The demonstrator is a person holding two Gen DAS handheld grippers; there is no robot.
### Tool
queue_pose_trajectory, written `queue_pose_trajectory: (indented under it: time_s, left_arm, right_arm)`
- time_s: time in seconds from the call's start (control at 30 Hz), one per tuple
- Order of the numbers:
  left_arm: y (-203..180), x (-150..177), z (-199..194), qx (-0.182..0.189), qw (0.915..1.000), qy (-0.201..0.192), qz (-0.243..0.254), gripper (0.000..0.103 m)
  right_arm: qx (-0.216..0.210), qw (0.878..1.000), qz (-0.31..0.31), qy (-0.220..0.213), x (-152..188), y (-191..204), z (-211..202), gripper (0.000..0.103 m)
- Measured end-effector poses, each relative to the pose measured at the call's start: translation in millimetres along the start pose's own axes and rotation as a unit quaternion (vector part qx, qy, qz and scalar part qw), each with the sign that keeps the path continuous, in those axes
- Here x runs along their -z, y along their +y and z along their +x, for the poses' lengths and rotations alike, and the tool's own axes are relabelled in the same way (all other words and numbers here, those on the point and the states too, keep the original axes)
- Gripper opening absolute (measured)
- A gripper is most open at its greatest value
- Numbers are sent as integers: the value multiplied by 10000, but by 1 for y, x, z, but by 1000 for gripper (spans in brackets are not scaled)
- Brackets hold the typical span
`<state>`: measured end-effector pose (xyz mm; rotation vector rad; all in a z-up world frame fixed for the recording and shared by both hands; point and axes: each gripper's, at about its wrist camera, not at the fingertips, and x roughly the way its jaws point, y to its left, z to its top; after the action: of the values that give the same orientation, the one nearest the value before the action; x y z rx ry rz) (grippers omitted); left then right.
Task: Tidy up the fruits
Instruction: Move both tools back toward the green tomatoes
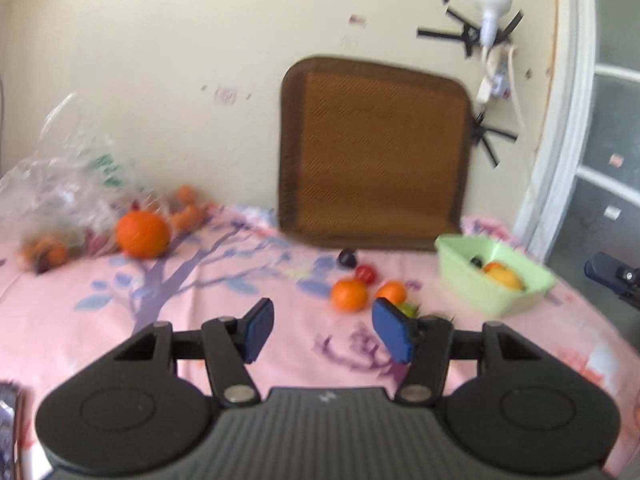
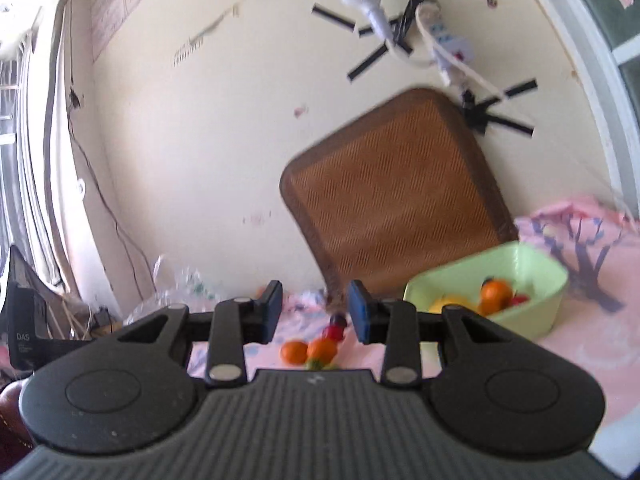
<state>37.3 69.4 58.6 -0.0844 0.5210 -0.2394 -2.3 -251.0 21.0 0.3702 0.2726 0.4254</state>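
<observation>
A light green tub (image 1: pixel 460 250) holds a yellow fruit, an orange one and a dark one; it also shows in the right wrist view (image 2: pixel 532 312). Loose fruit lies on the pink cloth: two small oranges (image 1: pixel 349 295), a red fruit (image 1: pixel 366 274), a dark plum (image 1: pixel 347 258) and a green fruit partly hidden behind a finger. A large orange (image 1: pixel 143 234) sits by a clear plastic bag (image 1: pixel 60 184) with more fruit. My left gripper (image 1: pixel 322 330) is open and empty, just short of the loose fruit. My right gripper (image 2: pixel 314 312) is open and empty above the small oranges (image 2: pixel 310 351).
A brown woven mat (image 1: pixel 372 156) leans on the wall behind the cloth. A white bulb and power strip (image 1: pixel 492 40) are taped to the wall. A door frame (image 1: pixel 560 140) stands at the right. A black object (image 2: pixel 24 332) sits at the far left.
</observation>
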Motion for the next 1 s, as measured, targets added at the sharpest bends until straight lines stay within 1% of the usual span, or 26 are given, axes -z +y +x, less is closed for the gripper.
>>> queue_pose_trajectory:
  time_s: [0.03, 0.07, 0.13, 0.17, 0.23, 0.27, 0.3, 0.4, 0.53, 0.63, 0.7, 0.87, 1.0]
  left_arm:
    - [0, 9, 1, -113, 9998, 131, 46, 56]
    - [-2, 17, 3, -171, 9997, 186, 54, 56]
    - [-8, 24, 8, -217, 9995, 248, 2, 56]
    - [-13, 25, 11, -223, 9995, 226, 11, 56]
    - [-23, 26, 18, -271, 9994, 162, 104, 60]
    - [-28, 25, 23, -301, 9993, 141, 149, 61]
    - [-31, 27, 27, -318, 9993, 149, 160, 61]
    - [-40, 31, 39, -245, 9994, 247, 89, 61]
    - [-47, 37, 53, -378, 9988, 302, 69, 61]
    - [-46, 46, 60, -470, 9977, 483, 3, 62]
    - [-46, 47, 55, -568, 9977, 358, 19, 63]
    - [-43, 47, 56, -591, 9975, 388, -89, 63]
    - [-44, 47, 54, -632, 9975, 322, -54, 63]
  right_arm:
    - [135, 9996, 12, 243, 9, 3, 9, 38]
    - [284, 9988, 16, 395, 17, 4, 15, 38]
    - [490, 9970, 63, 590, 27, 5, 25, 38]
    - [571, 9962, 90, 650, 31, 6, 28, 38]
    - [750, 9944, 17, 747, 38, 6, 32, 38]
    - [787, 9942, -46, 728, 38, 8, 30, 38]
    - [793, 9947, -70, 658, 38, 8, 28, 39]
    - [883, 9934, -38, 736, 40, 5, 28, 39]
    - [931, 9924, -51, 805, 43, 6, 30, 39]
    - [937, 9922, -98, 817, 43, 7, 30, 39]
    - [934, 9921, -119, 824, 43, 8, 31, 39]
    - [918, 9925, -118, 798, 43, 8, 31, 39]
    - [873, 9929, -109, 804, 43, 8, 31, 39]
